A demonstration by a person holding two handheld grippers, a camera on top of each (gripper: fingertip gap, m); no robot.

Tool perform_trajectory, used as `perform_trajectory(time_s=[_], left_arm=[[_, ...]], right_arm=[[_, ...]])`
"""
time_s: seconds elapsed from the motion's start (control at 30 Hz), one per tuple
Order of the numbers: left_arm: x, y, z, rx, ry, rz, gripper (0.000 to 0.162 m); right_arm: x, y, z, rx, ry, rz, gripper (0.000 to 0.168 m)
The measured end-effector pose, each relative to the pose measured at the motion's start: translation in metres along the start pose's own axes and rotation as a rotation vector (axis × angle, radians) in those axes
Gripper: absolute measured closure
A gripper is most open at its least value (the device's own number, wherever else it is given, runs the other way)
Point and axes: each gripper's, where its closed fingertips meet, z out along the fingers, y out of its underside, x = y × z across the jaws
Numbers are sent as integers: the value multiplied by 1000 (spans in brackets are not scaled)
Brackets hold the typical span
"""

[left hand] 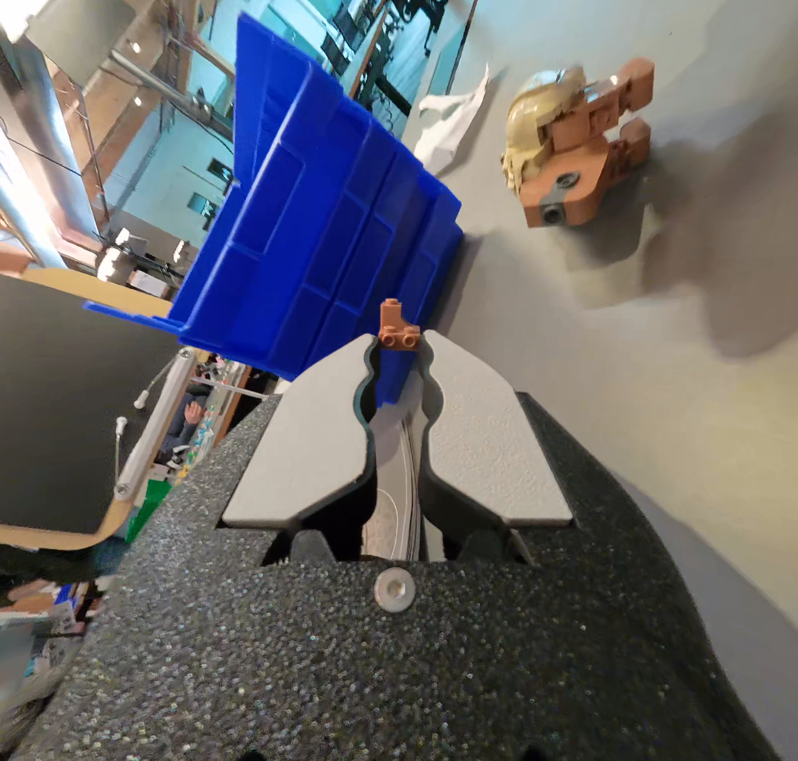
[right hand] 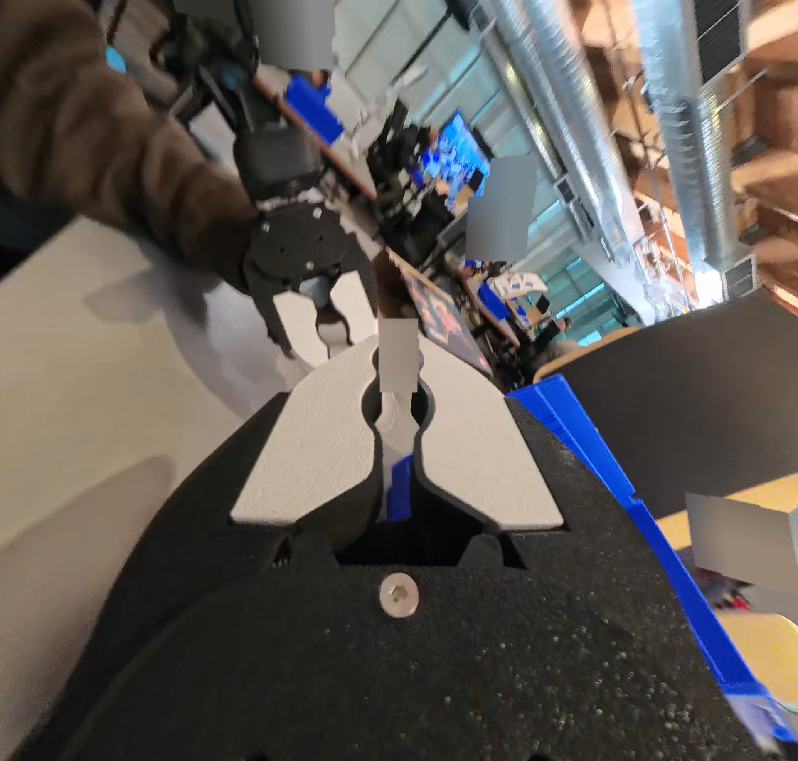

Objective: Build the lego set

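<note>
Left gripper [left hand: 399,339] closed on a small orange-brown bracket brick [left hand: 398,327], pinched at the very tips of the grey fingers [left hand: 328,420]; studs facing the camera, one arm of the bracket standing up past the fingertips. Held in the air, in front of the blue bins.

Just beyond – a row of blue plastic bins [left hand: 311,222] nested side by side on the grey table [left hand: 626,394], ribbed walls toward the lens. Crumpled white paper [left hand: 453,122] near the far end of the row.

Farther right on the table, well apart from the held brick – a partly built lego model [left hand: 578,144]: orange-brown blocky body with dark grey pin holes, tan rounded pieces on its left side. Resting on the table, shadow spread beside it.

Right gripper [right hand: 398,351] narrowed to a slim gap. Tips covered by a mosaic patch, so could not tell whether anything was gripped. Blue bin rim [right hand: 613,481] close along the right of the black body.

Beyond, in the right wrist view, the left gripper [right hand: 311,347] pointed down over the table [right hand: 108,394], carried by an arm in a brown sleeve [right hand: 108,144]. View blurred.
</note>
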Motion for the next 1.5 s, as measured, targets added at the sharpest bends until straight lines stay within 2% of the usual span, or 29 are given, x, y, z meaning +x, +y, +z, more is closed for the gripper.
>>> perform_trajectory(time_s=[0.1,0.2,0.33,0.47,0.53,0.6,0.67,0.77,0.83,0.97,1.13,1.4,1.5], left_arm=[[6,-5,1,7,-6,51,146],[14,-5,4,6,15,64,146],[20,-12,6,51,60,-13,145],[24,-17,6,101,108,-119,146],[22,-19,5,131,122,-173,146],[17,-21,2,164,114,-206,146],[9,-21,-1,178,78,-198,146],[-1,-23,-6,174,-25,-105,146],[-7,-25,-8,157,-109,-25,146],[-15,-27,-10,104,-258,132,146],[-18,-29,-11,62,-364,279,146],[-15,-37,-14,64,-422,409,145],[-14,-41,-16,67,-447,453,146]], right_arm=[[11,-14,-10,110,27,62,160],[19,-7,-9,79,65,60,161],[65,30,1,-110,233,115,160],[149,86,-8,-408,545,298,160],[172,103,-11,-490,625,402,144],[176,103,-7,-479,648,450,137],[161,100,-1,-495,610,430,138],[103,95,14,-566,378,443,142],[58,80,26,-522,204,529,144],[-4,59,39,-434,-2,631,147],[-15,62,43,-410,-4,640,147],[-20,60,50,-403,-22,624,148],[-21,57,52,-393,-18,619,155]])
